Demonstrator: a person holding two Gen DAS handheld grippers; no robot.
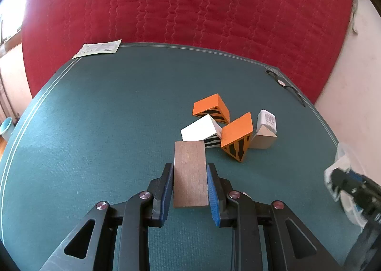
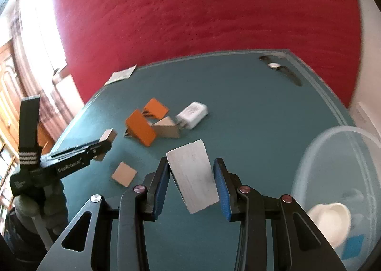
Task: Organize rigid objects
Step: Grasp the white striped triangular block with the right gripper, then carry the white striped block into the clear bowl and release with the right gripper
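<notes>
My left gripper point(image 1: 190, 166) is shut on a brown wooden block point(image 1: 190, 182), held lengthwise between the blue pads above the green table point(image 1: 95, 128). Just past it lies a loose cluster: two orange striped blocks point(image 1: 209, 107) point(image 1: 238, 136), a white striped block point(image 1: 198, 130), a beige block point(image 1: 263, 141) and a white charger point(image 1: 268, 120). My right gripper point(image 2: 191, 161) is shut on a pale grey-white block point(image 2: 193, 176), which sits tilted between its pads. The right wrist view also shows the left gripper point(image 2: 106, 143) with its brown block point(image 2: 108, 135) at the left. A small tan square point(image 2: 125, 174) lies flat near it.
A clear plastic bin point(image 2: 331, 149) stands at the table's right edge, holding a white bowl-shaped piece point(image 2: 331, 217) and something blue point(image 2: 353, 247). A wristwatch point(image 2: 276, 65) lies at the far right corner and a paper leaflet point(image 1: 97, 49) at the far left. A red quilt point(image 1: 190, 4) lies behind.
</notes>
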